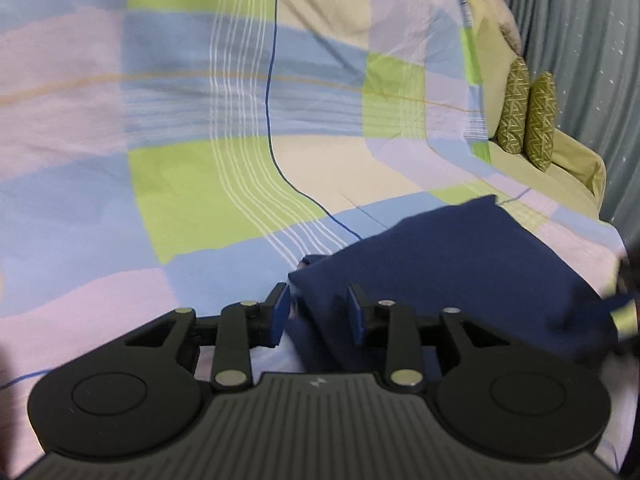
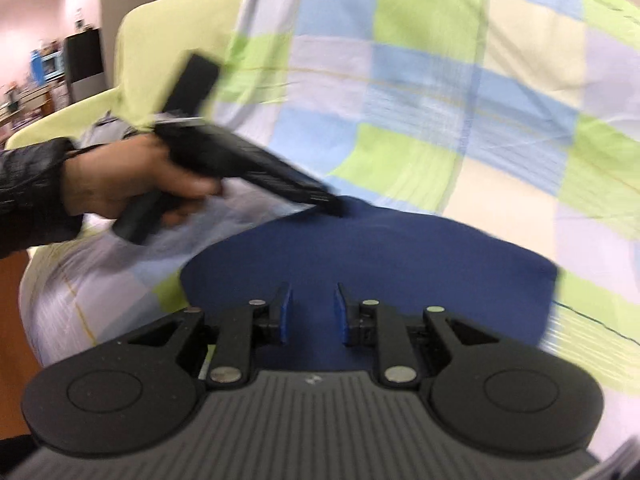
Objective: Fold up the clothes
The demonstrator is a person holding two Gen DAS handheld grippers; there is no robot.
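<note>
A folded navy blue garment [image 1: 460, 272] lies on a checked bedsheet [image 1: 200, 184]; it also shows in the right wrist view [image 2: 380, 264]. My left gripper [image 1: 318, 312] is open, its jaws standing on either side of the garment's near left edge. In the right wrist view the left gripper [image 2: 328, 204], held in a hand, touches the garment's far left corner. My right gripper [image 2: 312, 314] is open just over the garment's near edge, with nothing between its pads. Its blurred edge shows in the left wrist view [image 1: 626, 312].
Two olive patterned cushions [image 1: 528, 116] stand at the bed's far right by a grey curtain [image 1: 592, 60]. A yellow-green headboard or pillow [image 2: 168, 28] rises at the far left, with room furniture [image 2: 52, 68] beyond. The person's sleeved arm [image 2: 32, 192] reaches in from the left.
</note>
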